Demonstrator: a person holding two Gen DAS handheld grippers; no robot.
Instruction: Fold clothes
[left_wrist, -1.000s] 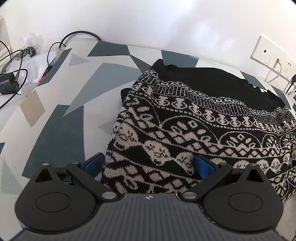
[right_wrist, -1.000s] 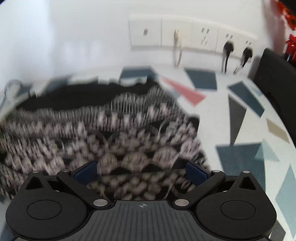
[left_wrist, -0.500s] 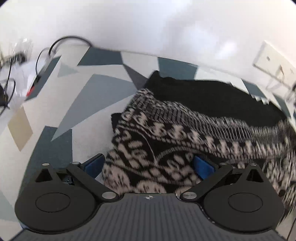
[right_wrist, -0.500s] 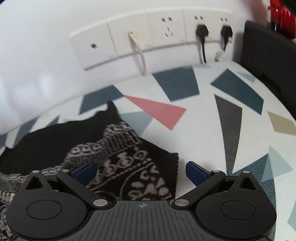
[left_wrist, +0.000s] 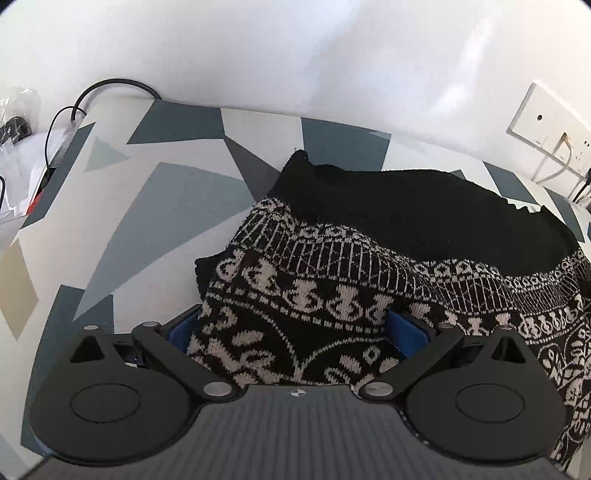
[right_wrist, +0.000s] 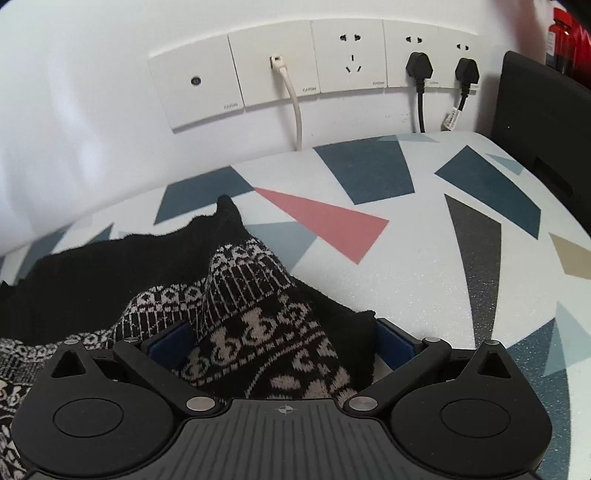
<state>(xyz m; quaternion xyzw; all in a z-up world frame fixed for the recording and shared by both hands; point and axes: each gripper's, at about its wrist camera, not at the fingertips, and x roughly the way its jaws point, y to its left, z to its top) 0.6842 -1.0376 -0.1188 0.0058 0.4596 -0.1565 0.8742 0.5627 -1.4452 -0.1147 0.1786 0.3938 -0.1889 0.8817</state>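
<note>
Your left gripper (left_wrist: 295, 328) has the patterned knit sweater (left_wrist: 332, 295) bunched between its blue fingers (left_wrist: 404, 328), which stand wide apart with the fabric filling the gap. Whether they are pinching it or merely straddling it you cannot tell from this view. The right gripper (right_wrist: 280, 341) shows the same: the sweater's opposite corner (right_wrist: 266, 332) lies between spread fingers (right_wrist: 393, 343), and the grip itself is unclear.

The sweater lies on the table (left_wrist: 147, 206), running sideways from one pair of fingers to the other. Its long axis crosses both views, and each gripper sits at one near corner. Ahead of both pairs of fingers, the patterned band gives way to a plain black panel (left_wrist: 424, 210) that reaches toward the wall. So the cloth to be covered lies straight forward of the fingers. The coming fold likely turns on carrying both near corners forward onto that black part, evenly, so the edge stays square.

The left view shows bare table and loose cables (left_wrist: 92, 96) left of the fingers, and a long run of the sweater. The right view shows the wall sockets (right_wrist: 314, 70) close ahead and open table right of the fingers, so the right corner probably has less room before the wall
</note>
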